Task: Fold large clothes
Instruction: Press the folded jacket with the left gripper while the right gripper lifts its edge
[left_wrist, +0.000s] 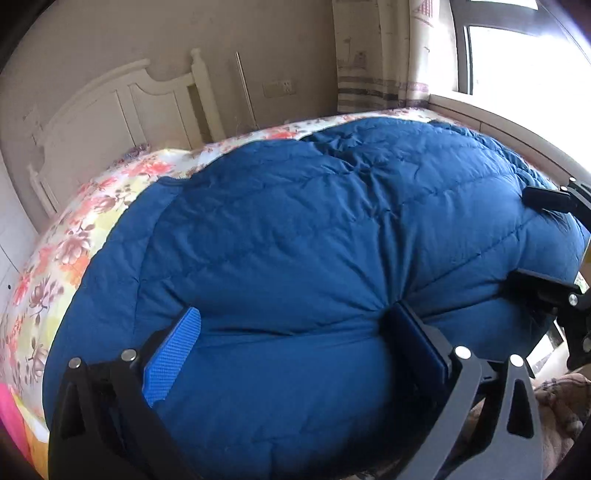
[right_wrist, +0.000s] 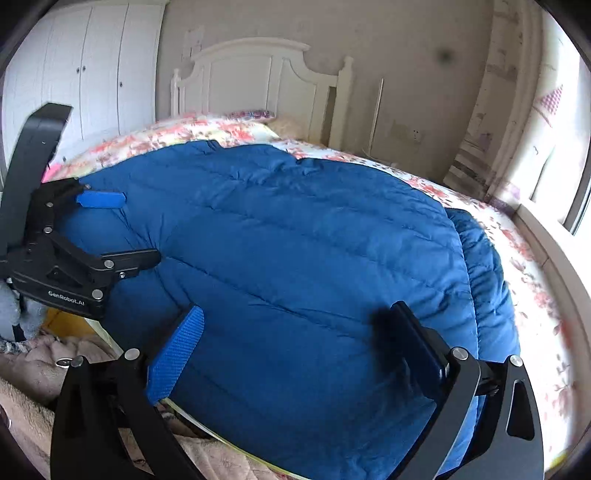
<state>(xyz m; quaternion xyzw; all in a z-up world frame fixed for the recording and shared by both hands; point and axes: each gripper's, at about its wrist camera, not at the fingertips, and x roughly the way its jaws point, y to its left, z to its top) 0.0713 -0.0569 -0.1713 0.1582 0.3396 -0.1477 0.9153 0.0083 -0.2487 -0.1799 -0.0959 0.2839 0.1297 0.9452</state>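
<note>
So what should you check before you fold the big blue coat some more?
1. Blue coat lying flat on the flowery bedspread: ok.
2. Left gripper open around the near edge: ok.
3. Right gripper open over the coat: ok.
4. Grippers apart, not bumping: ok.
5. Fabric really pinched between fingers: cannot tell.
6. Sleeve at the far right tucked in: not ok, it sticks out.

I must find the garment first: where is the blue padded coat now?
The blue padded coat lies spread on the floral bed sheet, before the white headboard.
</note>
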